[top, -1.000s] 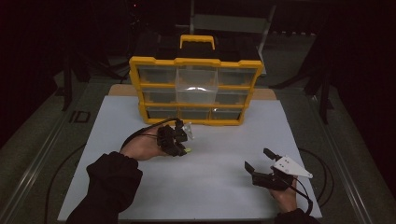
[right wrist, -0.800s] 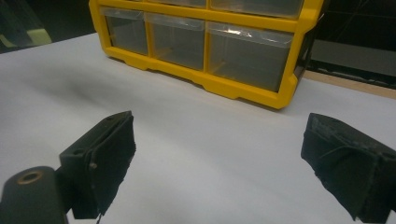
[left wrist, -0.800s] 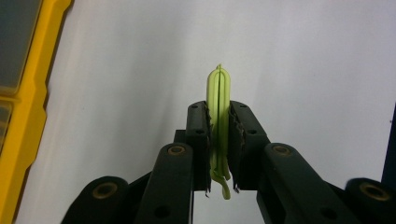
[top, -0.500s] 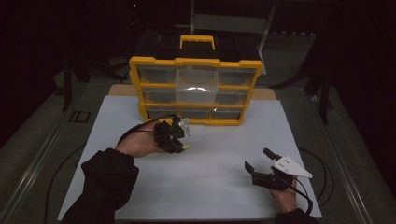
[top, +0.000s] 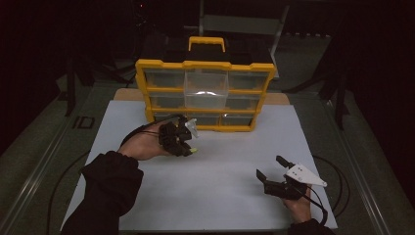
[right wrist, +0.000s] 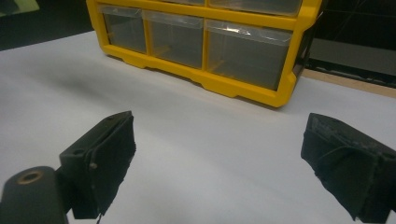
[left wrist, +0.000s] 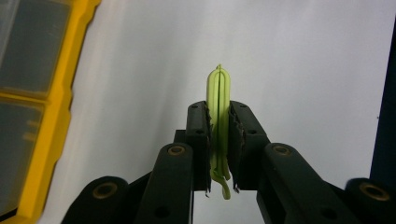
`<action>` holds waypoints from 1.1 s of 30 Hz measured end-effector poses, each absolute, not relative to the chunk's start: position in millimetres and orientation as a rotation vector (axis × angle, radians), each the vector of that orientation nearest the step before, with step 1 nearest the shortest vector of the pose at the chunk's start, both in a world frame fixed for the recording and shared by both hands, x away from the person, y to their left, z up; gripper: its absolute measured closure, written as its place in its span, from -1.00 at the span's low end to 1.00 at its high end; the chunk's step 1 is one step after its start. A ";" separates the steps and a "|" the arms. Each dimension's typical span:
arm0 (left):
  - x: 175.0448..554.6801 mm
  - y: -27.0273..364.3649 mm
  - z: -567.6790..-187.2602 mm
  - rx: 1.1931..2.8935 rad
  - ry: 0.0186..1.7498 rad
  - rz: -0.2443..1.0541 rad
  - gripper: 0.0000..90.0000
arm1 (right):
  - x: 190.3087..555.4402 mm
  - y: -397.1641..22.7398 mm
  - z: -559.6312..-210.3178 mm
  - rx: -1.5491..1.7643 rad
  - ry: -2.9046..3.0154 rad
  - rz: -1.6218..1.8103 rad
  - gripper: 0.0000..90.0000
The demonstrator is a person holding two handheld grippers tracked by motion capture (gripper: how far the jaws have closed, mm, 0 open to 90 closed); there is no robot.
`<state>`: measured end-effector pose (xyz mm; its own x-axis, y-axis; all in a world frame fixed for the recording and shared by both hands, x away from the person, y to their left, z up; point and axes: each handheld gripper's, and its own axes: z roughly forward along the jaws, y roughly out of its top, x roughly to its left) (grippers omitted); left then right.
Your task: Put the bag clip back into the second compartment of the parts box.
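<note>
Left gripper: I am keeping my left gripper clamped on a thin yellow-green plastic piece; its tip is sticking out past the pads, its tail curling down behind them.
Where the piece is: it is hanging in the left gripper above the white table, just in front of the yellow drawer organizer; I am seeing its green tip from above.
Right gripper: I am resting my right gripper near the table's front right, jaws standing wide apart with nothing between them.
Risk, slip: I am judging the hold as narrow; the piece is thin and smooth, so a quick wrist turn could be letting it pivot or slide out onto the table.
Risk, collision: the organizer is sitting close to my left hand, so a careless move toward it could be knocking the protruding tip against the yellow frame and twisting the piece loose.
Risk, drawers: all the drawers I can see are looking closed, so my idle right gripper may be needing to open one.
Count: I am counting two grippers, one green piece, one organizer with one black-and-yellow handle, and three rows of clear drawers.
</note>
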<state>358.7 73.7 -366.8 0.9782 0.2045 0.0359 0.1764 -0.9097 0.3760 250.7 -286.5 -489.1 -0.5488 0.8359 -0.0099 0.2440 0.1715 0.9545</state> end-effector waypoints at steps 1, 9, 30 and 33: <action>359.6 75.0 -364.4 2.740 0.282 0.106 0.79 | 250.6 -286.4 -489.0 1.017 1.900 1.390 -0.78; 362.7 81.2 -346.7 2.729 0.281 0.121 0.79 | 250.7 -286.6 -489.2 1.013 1.901 1.389 -0.78; 386.3 92.3 -285.3 2.686 0.297 0.168 0.79 | 250.4 -288.0 -488.5 1.016 1.898 1.399 -0.78; 388.4 93.6 -277.6 2.673 0.306 0.169 0.79 | 250.4 -288.1 -488.5 1.016 1.897 1.401 -0.78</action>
<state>388.4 93.6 -277.6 0.9680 0.2410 0.0696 0.1869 -0.8779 0.4408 250.4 -288.1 -488.5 -0.5516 0.8341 -0.0042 0.2414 0.1645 0.9564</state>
